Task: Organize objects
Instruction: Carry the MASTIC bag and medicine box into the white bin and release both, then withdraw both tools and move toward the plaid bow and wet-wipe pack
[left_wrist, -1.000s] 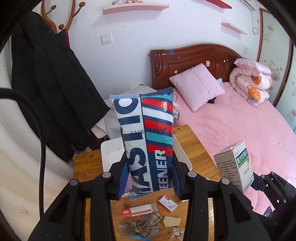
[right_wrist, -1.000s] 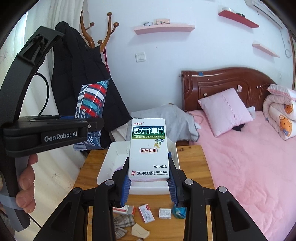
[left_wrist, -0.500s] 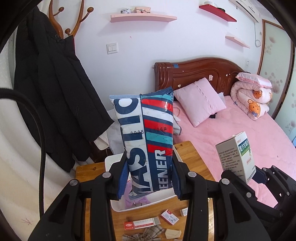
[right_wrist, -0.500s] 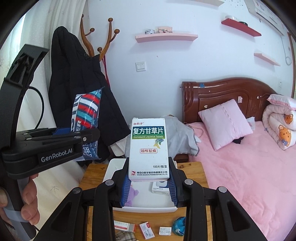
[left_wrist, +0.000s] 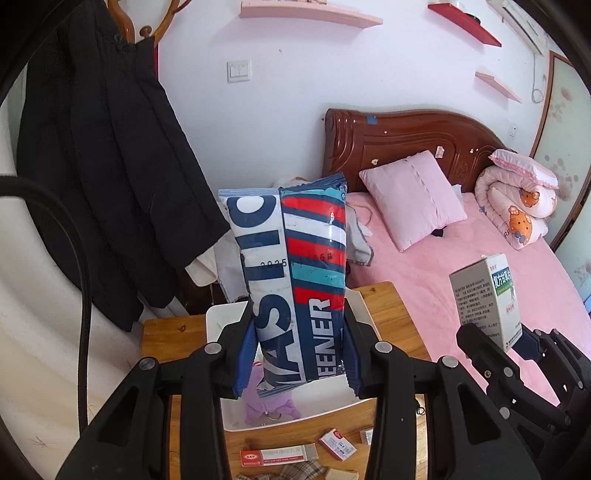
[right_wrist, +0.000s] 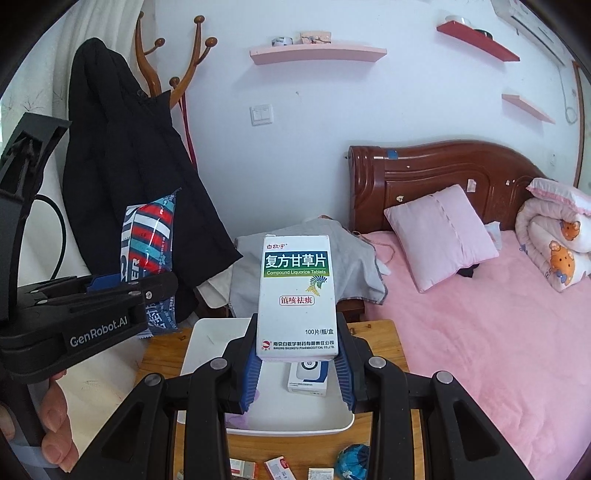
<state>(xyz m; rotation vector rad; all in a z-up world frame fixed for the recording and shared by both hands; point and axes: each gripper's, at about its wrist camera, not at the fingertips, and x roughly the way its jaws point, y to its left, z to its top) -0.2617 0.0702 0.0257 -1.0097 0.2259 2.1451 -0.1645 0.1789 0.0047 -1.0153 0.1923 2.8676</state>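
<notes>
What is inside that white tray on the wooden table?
The white tray holds a purple plush toy and a small white-and-blue box. Both held packages and the jaws cover much of its floor, so more could be hidden.

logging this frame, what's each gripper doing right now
Left gripper: closed on the striped packet.
Right gripper: closed on the medicine box.

Both wrist views over tray (roughly).
</notes>
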